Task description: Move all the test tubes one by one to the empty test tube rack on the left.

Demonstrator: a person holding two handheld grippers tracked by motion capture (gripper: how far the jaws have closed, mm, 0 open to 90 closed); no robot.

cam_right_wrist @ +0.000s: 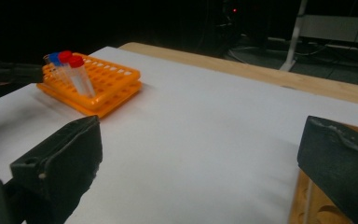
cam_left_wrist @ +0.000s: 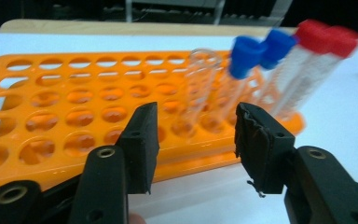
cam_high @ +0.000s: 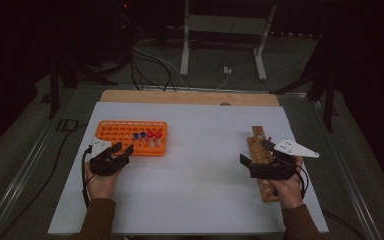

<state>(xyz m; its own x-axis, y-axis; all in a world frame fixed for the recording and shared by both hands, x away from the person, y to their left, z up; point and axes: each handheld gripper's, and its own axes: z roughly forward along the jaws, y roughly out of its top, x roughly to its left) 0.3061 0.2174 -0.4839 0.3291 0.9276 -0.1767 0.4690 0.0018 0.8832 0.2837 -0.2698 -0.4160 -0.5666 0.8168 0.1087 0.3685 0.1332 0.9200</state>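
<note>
An orange tube rack stands at the left of the white sheet. It holds two blue-capped tubes, two red-capped tubes and a clear uncapped tube, all upright near its right end. My left gripper sits just in front of the rack's near edge. In the left gripper view its jaws stand apart with nothing between them. My right gripper is wide open over a wooden tube rack at the right, and its jaws are empty in the right gripper view.
The white sheet covers a wooden table whose far edge shows bare. Beyond it, cables and a metal stand lie on the dark floor. The orange rack sits far left in the right gripper view.
</note>
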